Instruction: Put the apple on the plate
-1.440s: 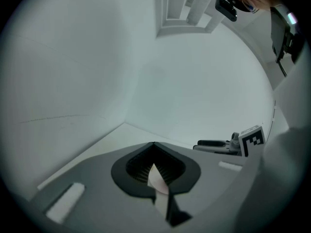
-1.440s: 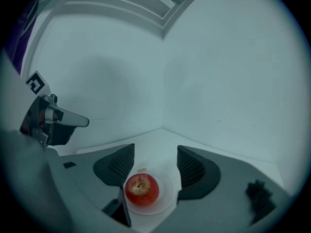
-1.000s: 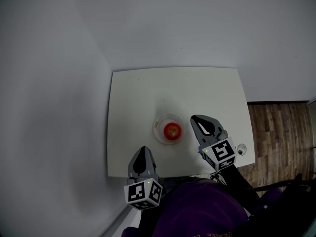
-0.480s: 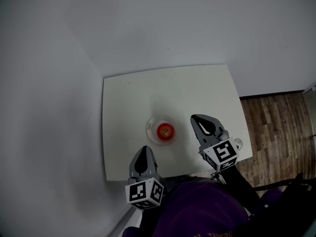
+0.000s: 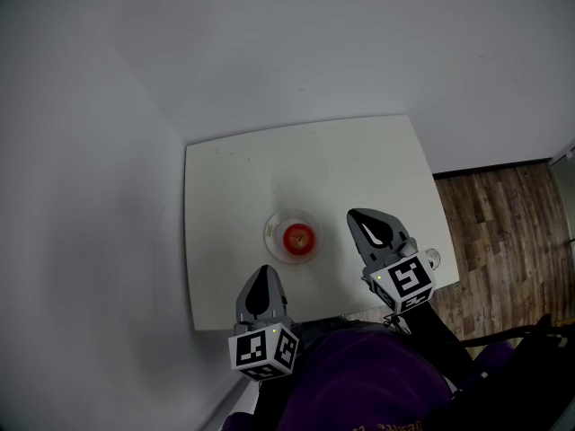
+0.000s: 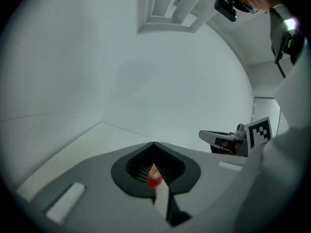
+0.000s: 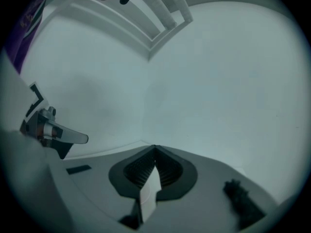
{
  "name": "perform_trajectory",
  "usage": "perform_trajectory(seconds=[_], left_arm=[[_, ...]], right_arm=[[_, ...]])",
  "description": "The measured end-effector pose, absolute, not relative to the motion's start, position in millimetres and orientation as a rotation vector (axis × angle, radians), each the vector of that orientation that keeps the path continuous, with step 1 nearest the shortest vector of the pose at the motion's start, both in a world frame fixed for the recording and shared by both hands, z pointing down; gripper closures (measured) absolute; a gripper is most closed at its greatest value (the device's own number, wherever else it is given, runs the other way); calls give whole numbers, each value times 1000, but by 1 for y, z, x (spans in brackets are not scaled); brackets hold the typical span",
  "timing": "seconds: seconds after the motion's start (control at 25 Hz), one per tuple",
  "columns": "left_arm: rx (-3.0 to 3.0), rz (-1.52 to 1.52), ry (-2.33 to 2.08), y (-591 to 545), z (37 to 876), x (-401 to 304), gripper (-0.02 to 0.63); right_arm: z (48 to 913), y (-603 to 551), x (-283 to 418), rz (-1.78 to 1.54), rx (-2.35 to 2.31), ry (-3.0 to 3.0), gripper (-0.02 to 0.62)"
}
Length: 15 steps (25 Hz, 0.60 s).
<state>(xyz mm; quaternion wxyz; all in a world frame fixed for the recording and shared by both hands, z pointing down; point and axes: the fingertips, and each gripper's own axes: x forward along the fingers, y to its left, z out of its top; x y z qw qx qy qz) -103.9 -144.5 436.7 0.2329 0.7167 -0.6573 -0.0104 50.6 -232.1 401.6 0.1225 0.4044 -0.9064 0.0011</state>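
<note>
The fingers of the left gripper (image 6: 153, 143) were pressed together at their tips and pinched nothing. A thin red sliver showed through the slit behind them, which I took to be the apple (image 5: 298, 238) lying farther off rather than anything held. The fingers of the right gripper (image 7: 154, 147) were also pressed together and empty, with only pale wall ahead of them.

In the head view both grippers hung at the near edge of the counter (image 5: 314, 160), close to the person's purple top (image 5: 359, 384). The left one was just short of the plate (image 5: 269, 232) and the right one was off to its side. Neither touched it. The apple sat upright in the middle of the plate, which stood near the centre of the counter.

By my reading the placing step was already done. The next move called for little beyond keeping both grippers clear of the plate so the apple was not nudged.
</note>
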Motion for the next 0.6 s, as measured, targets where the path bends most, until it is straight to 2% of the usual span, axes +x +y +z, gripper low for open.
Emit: perform_trajectory(seconds=[0.6], left_arm=[[1956,-28,-1811,-143,439,-111,601]], right_arm=[[405,-232,44,14,1169,-2645,584]])
